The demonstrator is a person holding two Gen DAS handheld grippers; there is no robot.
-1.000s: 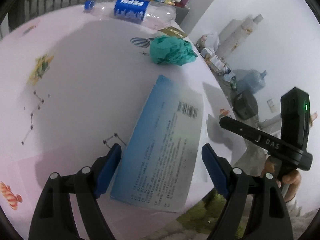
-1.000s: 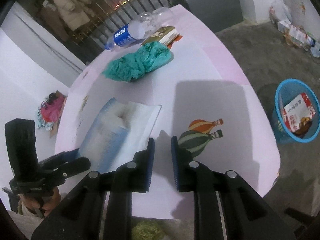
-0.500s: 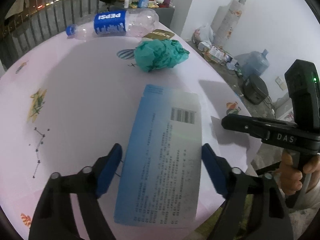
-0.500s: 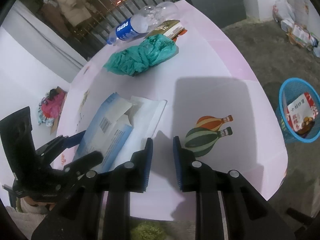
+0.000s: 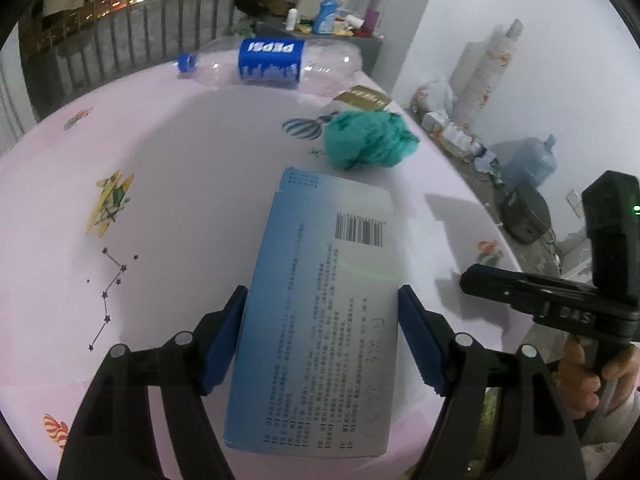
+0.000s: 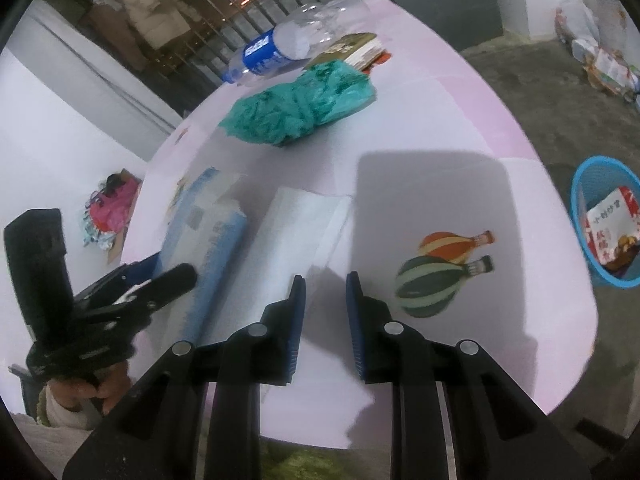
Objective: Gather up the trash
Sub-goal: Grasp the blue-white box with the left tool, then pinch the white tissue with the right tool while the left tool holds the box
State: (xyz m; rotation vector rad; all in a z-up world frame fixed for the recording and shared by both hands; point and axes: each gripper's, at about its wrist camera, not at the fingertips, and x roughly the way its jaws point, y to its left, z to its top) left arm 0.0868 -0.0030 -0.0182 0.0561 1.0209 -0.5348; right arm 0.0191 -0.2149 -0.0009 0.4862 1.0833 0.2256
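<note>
A flat blue-and-white carton (image 5: 320, 304) with a barcode lies between the fingers of my left gripper (image 5: 320, 340), which is shut on its two long sides and holds it tilted above the pink table (image 5: 180, 184). The carton also shows in the right wrist view (image 6: 208, 240). My right gripper (image 6: 325, 320) hovers over the table's near edge with its jaws a small gap apart and empty. A crumpled green bag (image 5: 368, 144) (image 6: 300, 108), an empty Pepsi bottle (image 5: 272, 60) (image 6: 288, 48) and a small gold-brown packet (image 5: 364, 98) lie farther back.
A white paper sheet (image 6: 296, 232) lies on the table beside the carton. A blue waste basket (image 6: 608, 220) with a wrapper inside stands on the floor to the right. A metal railing (image 5: 120, 52) runs behind the table. Clutter lines the far wall.
My left gripper has moved forward around the carton and closed on its sides, lifting it off the white sheet. The right gripper stayed over the table's near edge, its gap a little wider.
</note>
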